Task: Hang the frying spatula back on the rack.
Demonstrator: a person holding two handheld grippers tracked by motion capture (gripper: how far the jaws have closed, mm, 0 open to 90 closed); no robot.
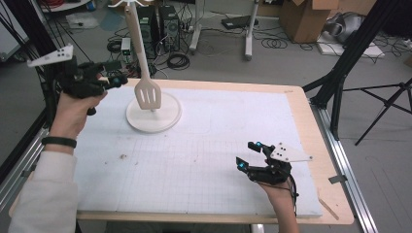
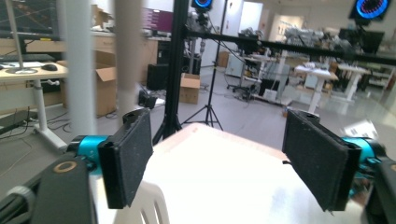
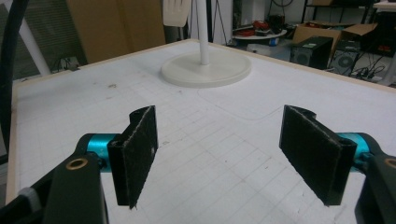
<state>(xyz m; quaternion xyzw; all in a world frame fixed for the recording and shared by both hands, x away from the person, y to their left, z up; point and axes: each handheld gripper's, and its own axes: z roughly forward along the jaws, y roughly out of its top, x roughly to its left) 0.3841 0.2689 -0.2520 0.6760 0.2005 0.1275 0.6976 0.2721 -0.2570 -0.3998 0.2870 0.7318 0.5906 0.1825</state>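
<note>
A: Hanging from the stand (image 1: pixel 154 116) at the far left of the bench (image 1: pixel 311 121), the slotted spatula (image 1: pixel 147 94) dangles with its blade just above the round base. It looks like light, stiff plastic.

B: And the tools?

A: The left tool (image 1: pixel 112 80) sits just beside the handle, jaws spread wide with nothing between them. The right tool (image 1: pixel 247 154) rests near the front edge, open and empty too.

B: Where to grab?

A: I'd say the flat handle above the blade; it's smooth, and free to swing, so pinch squarely.
</note>
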